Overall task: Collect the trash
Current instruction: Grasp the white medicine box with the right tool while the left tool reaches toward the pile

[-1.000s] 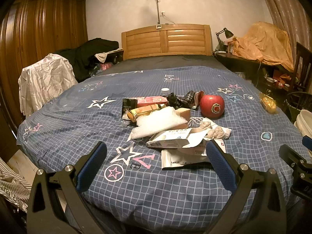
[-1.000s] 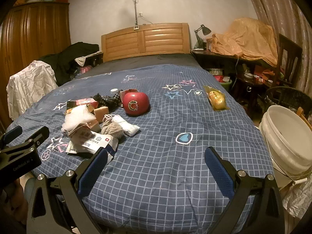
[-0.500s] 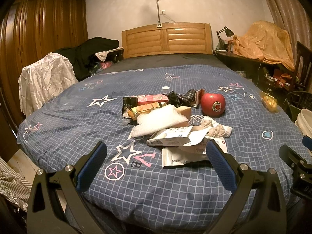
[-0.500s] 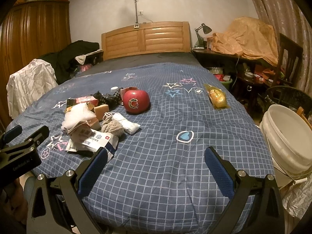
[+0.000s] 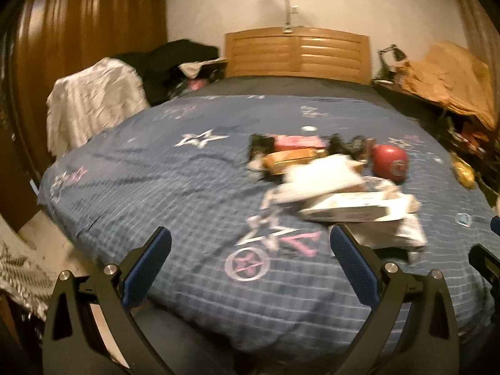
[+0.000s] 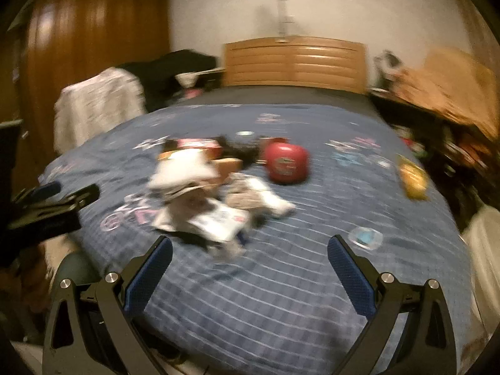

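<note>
Trash pile (image 5: pixel 340 184) at 1 o'clock on bed (image 5: pixel 162 187), untouched. Left gripper (image 5: pixel 250 243), right gripper (image 6: pixel 250 247): jaws wide, empty. Approach step; next, close in on nearest wrapper.

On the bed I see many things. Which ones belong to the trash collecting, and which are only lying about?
For the job:
- pile of wrappers and paper
- flat white carton
- crumpled tissue
- yellow packet, likely trash
- open left claw and right claw

Lying about:
- red apple-shaped item, possibly not trash
- white garment
- wooden headboard
- orange cloth
</note>
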Demonstrator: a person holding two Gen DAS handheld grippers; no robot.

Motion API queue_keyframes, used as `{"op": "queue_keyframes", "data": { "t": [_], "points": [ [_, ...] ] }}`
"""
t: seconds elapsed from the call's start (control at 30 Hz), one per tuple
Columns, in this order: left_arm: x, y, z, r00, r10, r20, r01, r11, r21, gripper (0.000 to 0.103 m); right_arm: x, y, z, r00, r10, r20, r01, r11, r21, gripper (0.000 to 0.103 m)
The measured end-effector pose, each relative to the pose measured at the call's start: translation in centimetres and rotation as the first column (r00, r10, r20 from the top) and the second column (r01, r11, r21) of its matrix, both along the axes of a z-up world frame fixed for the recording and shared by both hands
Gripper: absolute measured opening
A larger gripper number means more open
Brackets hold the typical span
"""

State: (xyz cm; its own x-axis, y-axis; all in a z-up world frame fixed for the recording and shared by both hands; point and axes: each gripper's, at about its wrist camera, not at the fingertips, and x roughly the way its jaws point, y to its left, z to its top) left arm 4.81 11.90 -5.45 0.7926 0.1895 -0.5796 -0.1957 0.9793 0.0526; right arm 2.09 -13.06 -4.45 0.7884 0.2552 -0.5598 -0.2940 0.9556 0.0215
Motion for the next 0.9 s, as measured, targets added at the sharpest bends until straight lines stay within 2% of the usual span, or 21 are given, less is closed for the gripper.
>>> {"op": "queue_keyframes", "data": {
  "t": [0.13, 0.23, 0.33, 0.5, 0.57, 0.7, 0.8, 0.9],
  "points": [
    [0.3, 2.2, -0.6, 0.998, 0.055, -0.026, -0.056, 0.998, -0.037, 0.098, 1.3, 3.8, 0.3, 0.987, 0.160, 0.003, -0.160, 0.987, -0.016, 0.099],
    [0.5, 2.5, -1.0, 0.997, 0.061, -0.039, -0.062, 0.997, -0.047, 0.098, 3.1, 7.5, 1.4, 0.960, 0.280, -0.010, -0.280, 0.957, -0.080, 0.099],
    [0.7, 2.7, -1.6, 0.997, 0.056, -0.060, -0.060, 0.996, -0.064, 0.098, 5.5, 10.0, 2.1, 0.939, 0.336, -0.068, -0.342, 0.932, -0.123, 0.099],
    [0.9, 3.4, -2.6, 0.995, 0.060, -0.080, -0.067, 0.994, -0.087, 0.098, 11.3, 12.2, 0.8, 0.903, 0.347, -0.254, -0.388, 0.912, -0.136, 0.098],
    [1.0, 4.1, -2.8, 0.994, 0.073, -0.085, -0.081, 0.992, -0.101, 0.098, 13.0, 12.7, -0.3, 0.890, 0.327, -0.318, -0.385, 0.913, -0.138, 0.093],
    [1.3, 5.1, -3.6, 0.989, 0.093, -0.111, -0.107, 0.986, -0.129, 0.098, 14.8, 13.1, -2.0, 0.847, 0.319, -0.425, -0.402, 0.908, -0.119, 0.061],
    [1.3, 5.5, -3.8, 0.989, 0.095, -0.117, -0.110, 0.984, -0.137, 0.098, 15.0, 13.3, -2.9, 0.832, 0.310, -0.461, -0.406, 0.905, -0.125, 0.059],
    [1.3, 5.6, -3.8, 0.988, 0.096, -0.118, -0.112, 0.984, -0.140, 0.098, 14.6, 13.4, -2.5, 0.839, 0.317, -0.443, -0.413, 0.900, -0.139, 0.055]
  ]
}}
